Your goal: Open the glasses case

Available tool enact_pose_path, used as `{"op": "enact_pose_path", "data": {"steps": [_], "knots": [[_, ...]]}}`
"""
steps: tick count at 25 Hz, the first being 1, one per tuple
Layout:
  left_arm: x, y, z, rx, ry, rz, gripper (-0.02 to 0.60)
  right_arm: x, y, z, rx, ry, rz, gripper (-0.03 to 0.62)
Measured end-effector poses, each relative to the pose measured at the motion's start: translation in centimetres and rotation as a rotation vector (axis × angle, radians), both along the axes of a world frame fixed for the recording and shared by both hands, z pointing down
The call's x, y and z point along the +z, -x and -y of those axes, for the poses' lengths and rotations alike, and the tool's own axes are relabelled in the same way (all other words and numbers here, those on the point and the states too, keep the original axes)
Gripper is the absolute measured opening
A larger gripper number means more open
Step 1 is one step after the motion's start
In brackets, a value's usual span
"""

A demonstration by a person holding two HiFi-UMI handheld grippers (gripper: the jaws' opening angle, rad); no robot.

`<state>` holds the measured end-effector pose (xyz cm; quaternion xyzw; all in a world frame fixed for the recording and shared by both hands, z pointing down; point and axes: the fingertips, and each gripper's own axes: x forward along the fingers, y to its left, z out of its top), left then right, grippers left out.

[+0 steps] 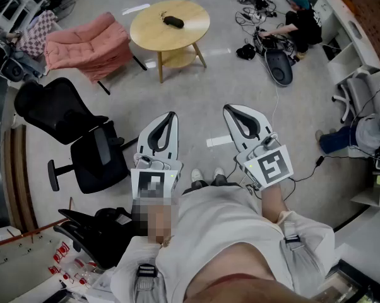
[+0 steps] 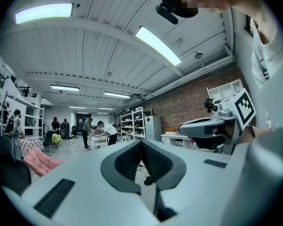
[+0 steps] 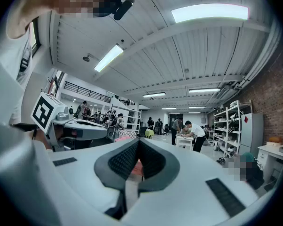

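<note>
A dark glasses case (image 1: 173, 21) lies on a round wooden table (image 1: 191, 31) far ahead in the head view. Both grippers are held level near the person's body, well short of the table. My left gripper (image 1: 172, 115) is shut with nothing between its jaws; its own view (image 2: 141, 142) looks across the room. My right gripper (image 1: 227, 108) is also shut and empty, and in its own view (image 3: 138, 141) the jaw tips meet. Each gripper shows in the other's view: the right gripper (image 2: 212, 126) and the left gripper (image 3: 78, 128).
A pink armchair (image 1: 89, 44) stands left of the table. Black office chairs (image 1: 83, 137) are at my left. A person (image 1: 300, 17) sits on the floor at the back right among cables. White shelving (image 1: 351, 36) lines the right side. People work at a distant table (image 3: 191, 134).
</note>
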<state>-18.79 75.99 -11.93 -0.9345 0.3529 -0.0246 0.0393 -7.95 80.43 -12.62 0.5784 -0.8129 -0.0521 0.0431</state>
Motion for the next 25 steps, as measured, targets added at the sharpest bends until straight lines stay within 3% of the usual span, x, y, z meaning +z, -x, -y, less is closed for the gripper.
{"op": "enact_pose_path", "data": {"steps": [13, 25], "knots": [[0.0, -6.8, -2.1, -0.031, 0.013, -0.002, 0.018, 0.5, -6.6, -0.5, -0.029, -0.006, 0.027, 0.018], [0.9, -8.0, 3.6, -0.029, 0.019, -0.009, 0.018, 1.7, -8.0, 5.4, -0.021, 0.011, 0.019, 0.018]]}}
